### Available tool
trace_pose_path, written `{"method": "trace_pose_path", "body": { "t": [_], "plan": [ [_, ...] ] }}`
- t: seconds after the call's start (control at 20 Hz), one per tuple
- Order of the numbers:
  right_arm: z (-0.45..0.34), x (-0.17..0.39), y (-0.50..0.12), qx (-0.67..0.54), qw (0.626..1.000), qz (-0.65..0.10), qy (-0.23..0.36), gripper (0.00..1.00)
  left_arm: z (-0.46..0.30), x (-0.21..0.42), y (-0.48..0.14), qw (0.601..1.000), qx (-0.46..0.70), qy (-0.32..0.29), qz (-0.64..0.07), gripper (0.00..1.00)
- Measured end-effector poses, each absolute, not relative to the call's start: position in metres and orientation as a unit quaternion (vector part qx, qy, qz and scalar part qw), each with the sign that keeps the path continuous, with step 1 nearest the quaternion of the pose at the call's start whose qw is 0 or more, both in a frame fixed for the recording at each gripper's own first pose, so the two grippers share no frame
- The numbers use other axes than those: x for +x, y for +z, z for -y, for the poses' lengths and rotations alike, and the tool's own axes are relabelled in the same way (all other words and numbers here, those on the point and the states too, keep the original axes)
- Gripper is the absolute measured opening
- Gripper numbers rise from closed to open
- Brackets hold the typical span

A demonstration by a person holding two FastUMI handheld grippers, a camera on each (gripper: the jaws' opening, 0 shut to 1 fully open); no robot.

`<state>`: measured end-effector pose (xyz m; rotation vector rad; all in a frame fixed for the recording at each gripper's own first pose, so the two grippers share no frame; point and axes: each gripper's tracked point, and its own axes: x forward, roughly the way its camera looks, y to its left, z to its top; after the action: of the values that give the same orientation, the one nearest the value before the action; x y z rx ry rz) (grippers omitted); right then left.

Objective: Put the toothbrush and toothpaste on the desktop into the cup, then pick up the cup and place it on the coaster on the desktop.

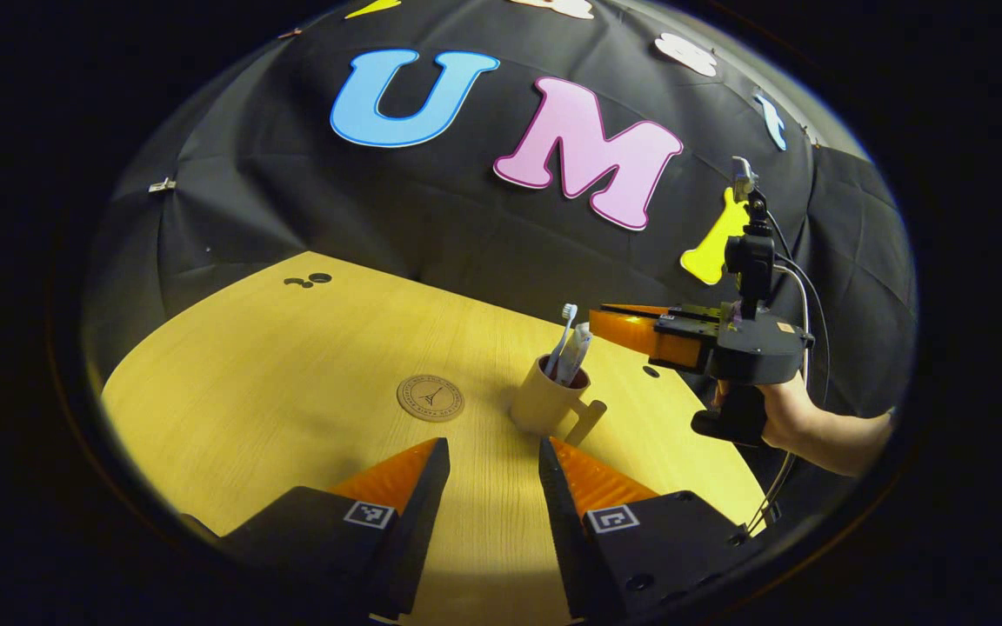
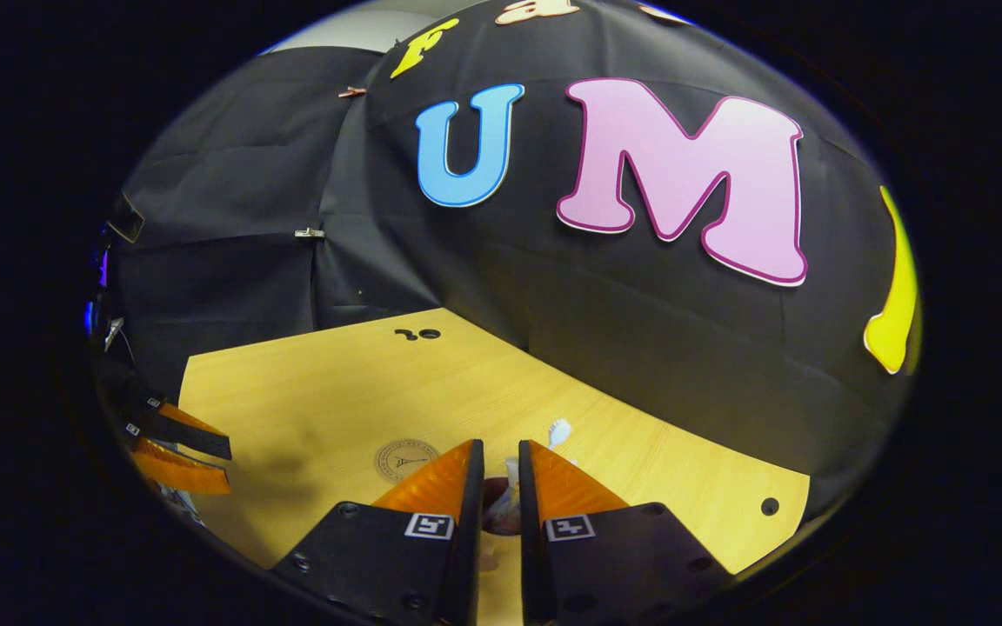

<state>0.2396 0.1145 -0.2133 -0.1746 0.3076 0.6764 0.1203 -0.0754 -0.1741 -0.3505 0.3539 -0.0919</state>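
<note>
A beige cup (image 1: 543, 407) with a handle stands on the desktop, right of a round coaster (image 1: 430, 397). A white toothbrush (image 1: 565, 333) and a toothpaste tube (image 1: 576, 352) stick up out of it. My left gripper (image 1: 494, 452) is open, low over the table, a short way in front of the cup and coaster. My right gripper (image 1: 598, 315) hovers just right of and above the tube's top. In the right gripper view, my right gripper (image 2: 498, 448) shows a narrow gap, and the cup (image 2: 494, 511), tube (image 2: 511, 480) and brush head (image 2: 559, 430) lie under it.
The wooden desktop (image 1: 292, 365) has two small dark holes at its far left corner (image 1: 310, 280) and another near the right edge (image 2: 769, 505). A hand (image 1: 779, 417) holds the right gripper. The coaster (image 2: 405, 459) lies left of the cup, and the left gripper (image 2: 175, 448) shows at the table's left.
</note>
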Motion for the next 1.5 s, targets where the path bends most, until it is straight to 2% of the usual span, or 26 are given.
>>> {"method": "trace_pose_path", "body": {
  "t": [0.35,0.45,0.6,1.05,1.1,1.2,1.25,1.45,1.5],
  "plan": [
    [-0.092,0.201,-0.221,-0.072,0.924,-0.218,0.306,0.28,0.081,0.114,-0.164,0.970,-0.148,-0.086,-0.172,0.66],
    [-0.087,0.193,-0.230,-0.057,0.919,-0.255,0.294,0.34,0.080,0.112,-0.162,0.970,-0.146,-0.096,-0.172,0.66],
    [-0.076,0.188,-0.244,-0.045,0.914,-0.300,0.270,0.33,0.075,0.106,-0.157,0.969,-0.144,-0.109,-0.170,0.66],
    [-0.075,0.178,-0.302,-0.030,0.874,-0.426,0.232,0.41,0.049,0.085,-0.169,0.965,-0.147,-0.116,-0.184,0.66],
    [-0.076,0.180,-0.311,-0.031,0.871,-0.436,0.226,0.36,0.046,0.084,-0.172,0.964,-0.149,-0.116,-0.186,0.66],
    [-0.078,0.184,-0.322,-0.033,0.865,-0.453,0.215,0.36,0.041,0.080,-0.176,0.963,-0.151,-0.116,-0.191,0.66],
    [-0.080,0.185,-0.328,-0.036,0.861,-0.461,0.212,0.41,0.037,0.079,-0.178,0.963,-0.152,-0.115,-0.192,0.66],
    [-0.088,0.193,-0.353,-0.047,0.848,-0.488,0.201,0.41,0.022,0.080,-0.182,0.962,-0.158,-0.109,-0.195,0.66],
    [-0.089,0.195,-0.360,-0.048,0.844,-0.495,0.199,0.36,0.018,0.080,-0.182,0.962,-0.160,-0.107,-0.194,0.66]
  ]
}}
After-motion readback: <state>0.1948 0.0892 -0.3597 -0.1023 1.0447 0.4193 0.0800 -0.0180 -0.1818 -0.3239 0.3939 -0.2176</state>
